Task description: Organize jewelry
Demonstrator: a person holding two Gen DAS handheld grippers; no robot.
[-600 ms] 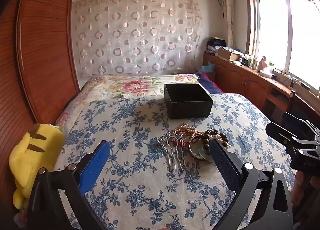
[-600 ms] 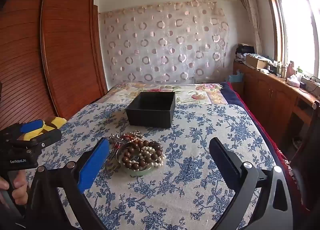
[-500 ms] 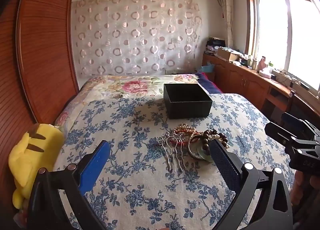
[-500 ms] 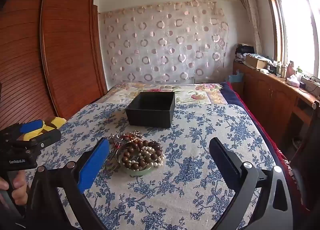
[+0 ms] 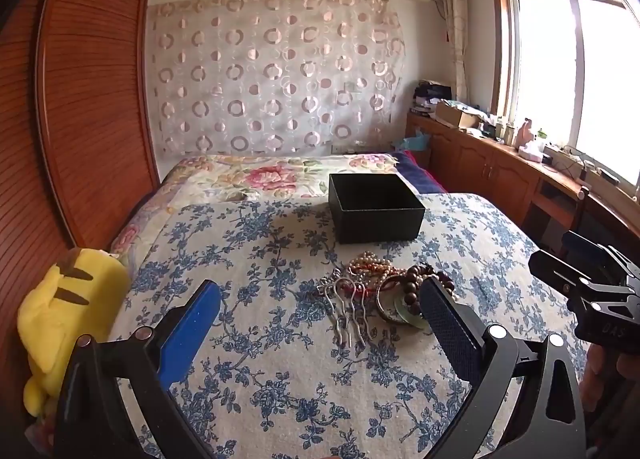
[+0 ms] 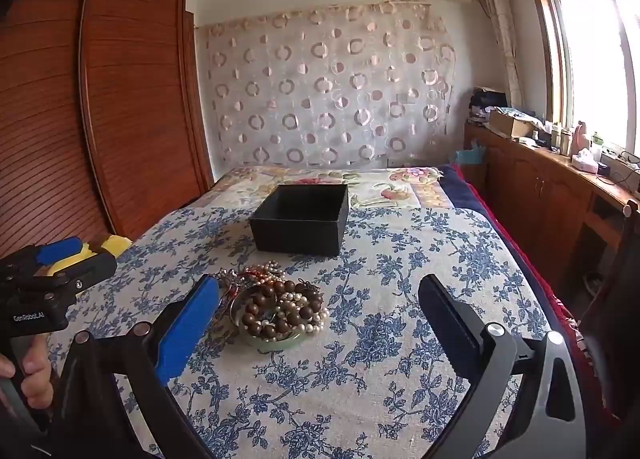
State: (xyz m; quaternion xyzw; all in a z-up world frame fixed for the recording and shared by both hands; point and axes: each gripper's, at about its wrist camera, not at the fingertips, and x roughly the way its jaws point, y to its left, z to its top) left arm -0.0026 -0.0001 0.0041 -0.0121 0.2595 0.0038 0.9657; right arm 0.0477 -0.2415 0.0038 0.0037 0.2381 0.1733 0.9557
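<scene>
A pile of jewelry lies on the blue-flowered bedspread: a silver hair comb, brown bead bracelets, pearl strands and a green bangle. It also shows in the right wrist view. An open black box stands just behind the pile, and shows in the right wrist view too. My left gripper is open and empty, held above the bed in front of the pile. My right gripper is open and empty, to the right of the pile.
A yellow plush toy lies at the bed's left edge beside the wooden wardrobe. A wooden counter with clutter runs under the window on the right. The bed's right edge drops to the floor.
Both views have shifted only very slightly. The jewelry and the box have not moved, and both grippers stay open.
</scene>
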